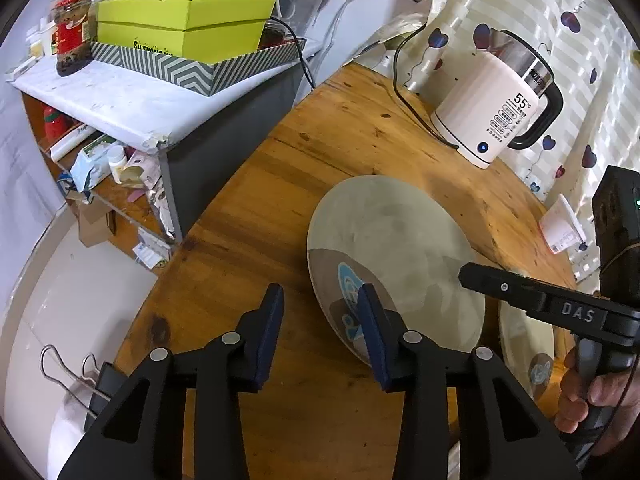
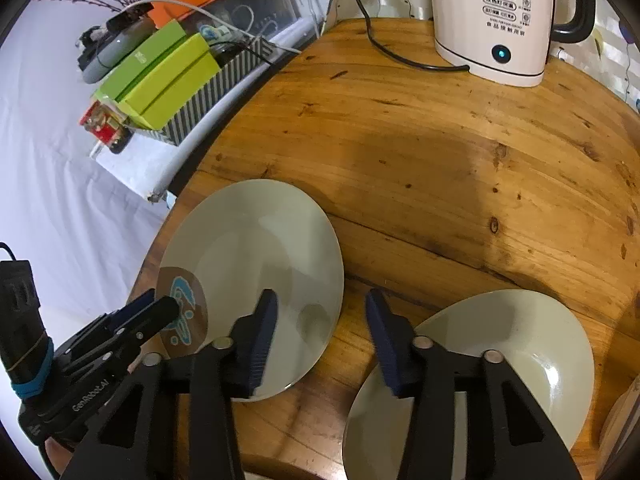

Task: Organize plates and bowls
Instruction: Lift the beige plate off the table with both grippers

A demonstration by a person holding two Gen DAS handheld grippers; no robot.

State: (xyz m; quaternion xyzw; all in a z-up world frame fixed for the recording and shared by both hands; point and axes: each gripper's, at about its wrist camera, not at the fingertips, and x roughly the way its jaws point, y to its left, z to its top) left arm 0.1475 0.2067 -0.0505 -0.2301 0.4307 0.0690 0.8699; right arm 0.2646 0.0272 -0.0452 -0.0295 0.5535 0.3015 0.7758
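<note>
Two pale grey-green plates lie on the round wooden table (image 2: 440, 140). The left plate (image 2: 256, 264) carries a round brown sticker with a blue mark (image 2: 182, 312) at its near-left rim; it also shows in the left wrist view (image 1: 392, 256). The right plate (image 2: 500, 360) lies near the table's front edge; a sliver of it shows in the left wrist view (image 1: 524, 340). My left gripper (image 1: 320, 332) is open, its right finger over the left plate's sticker. My right gripper (image 2: 320, 340) is open, hovering over the gap between the plates.
A white electric kettle (image 2: 496, 20) with a black cord stands at the table's far side. A shelf unit (image 1: 132, 100) left of the table holds green boxes (image 1: 180, 28) and a jar (image 1: 74, 32). A curtain (image 1: 560, 40) hangs behind the kettle.
</note>
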